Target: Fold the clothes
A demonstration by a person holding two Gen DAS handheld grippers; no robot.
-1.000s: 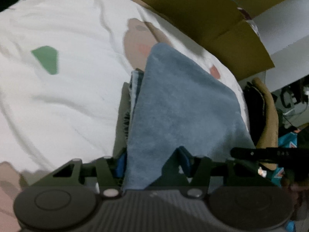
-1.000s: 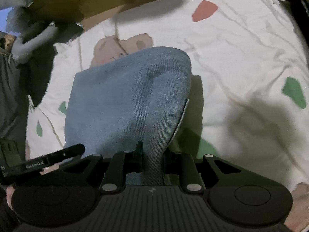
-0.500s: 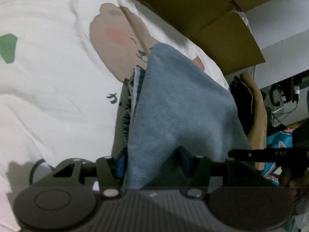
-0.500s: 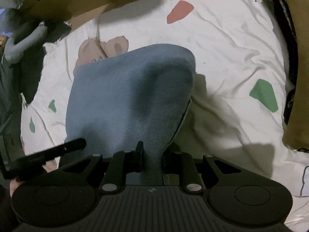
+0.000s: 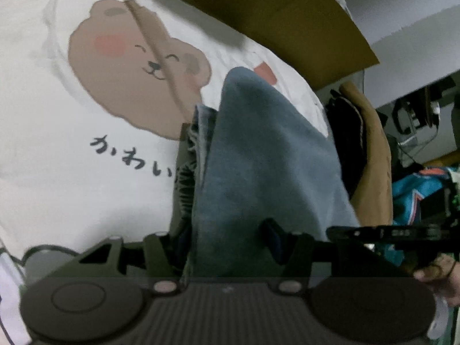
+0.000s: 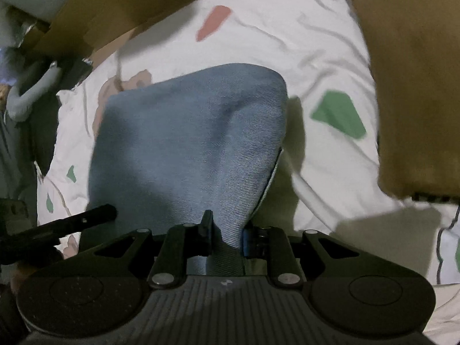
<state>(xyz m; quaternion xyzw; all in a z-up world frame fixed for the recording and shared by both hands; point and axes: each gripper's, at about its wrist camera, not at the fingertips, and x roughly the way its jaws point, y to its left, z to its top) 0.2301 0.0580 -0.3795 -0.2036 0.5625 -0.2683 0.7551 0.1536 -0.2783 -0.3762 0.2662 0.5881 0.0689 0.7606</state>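
The folded blue denim garment (image 5: 258, 155) hangs above the bed, carried between both grippers. The left gripper (image 5: 227, 241) grasps a thick bundle of its layers, jaws standing fairly wide around the cloth; the right gripper (image 6: 227, 234) is clenched on a narrower pinch of the same denim (image 6: 184, 132), its pads pressing the fabric from both sides. The cloth bulges away from each gripper towards the far side.

No container with contents can be made out. Brown cardboard (image 5: 258, 8) runs along the far edge of the bed; whether it is a box, and what it might hold, cannot be told.

Below lies a white bedsheet (image 5: 57, 178). Only the left wrist view shows its printed brown bear face (image 5: 135, 69) with dark script beneath, to the left of the garment, and the garment's stacked edges on that side. It also shows a heap of dark and tan clothing (image 5: 371, 143) off the right edge of the bed, a teal cloth (image 5: 414, 192) nearer, and a hand (image 5: 437, 273) at lower right.

Only the right wrist view shows the sheet's green patch (image 6: 339, 115) and red patch (image 6: 212, 23), a tan-brown cloth (image 6: 417, 86) on the right, and a grey soft shape (image 6: 31, 92) at far left.
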